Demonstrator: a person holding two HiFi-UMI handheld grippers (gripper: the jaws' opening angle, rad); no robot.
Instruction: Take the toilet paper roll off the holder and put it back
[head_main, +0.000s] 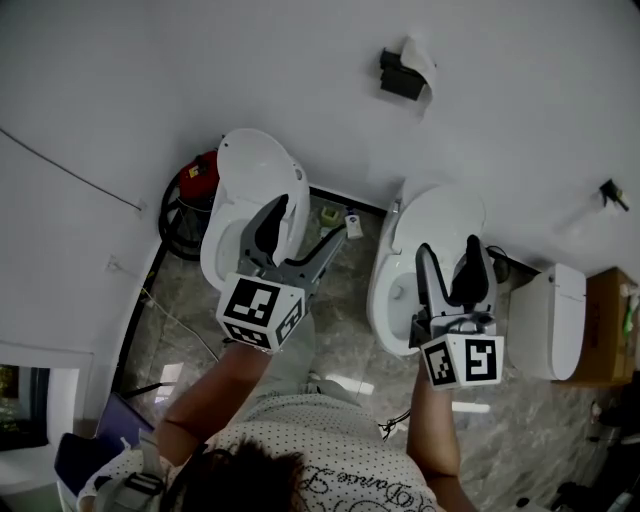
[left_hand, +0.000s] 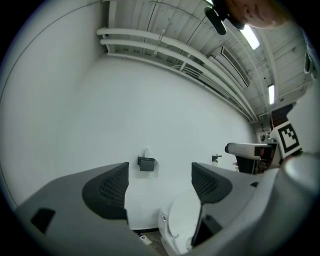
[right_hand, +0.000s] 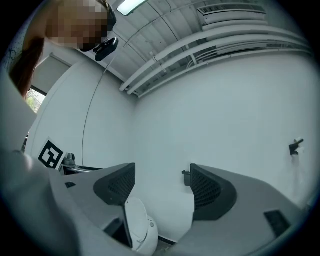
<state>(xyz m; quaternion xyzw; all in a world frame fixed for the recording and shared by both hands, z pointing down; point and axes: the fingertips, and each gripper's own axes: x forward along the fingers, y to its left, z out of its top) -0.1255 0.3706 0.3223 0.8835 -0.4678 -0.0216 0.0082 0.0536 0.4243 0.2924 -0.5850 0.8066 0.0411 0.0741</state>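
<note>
High on the white wall, a black holder (head_main: 401, 78) carries a white toilet paper roll (head_main: 420, 55). In the left gripper view the holder (left_hand: 146, 164) shows far off between the jaws, with the paper (left_hand: 147, 152) peeking above it. My left gripper (head_main: 300, 228) is open and empty, held over the left toilet (head_main: 250, 170). My right gripper (head_main: 450, 262) is also open and empty, over the right toilet (head_main: 440, 215). In the right gripper view only the holder's edge (right_hand: 186, 176) peeks past the right finger. Both grippers (left_hand: 160, 182) (right_hand: 162, 187) are well short of the wall.
Two white toilets stand against the wall below the holder. A red bin (head_main: 200, 175) sits left of them, and a white tank (head_main: 550, 320) and a cardboard box (head_main: 605, 330) are at the right. A small dark fitting (head_main: 612, 192) juts from the wall.
</note>
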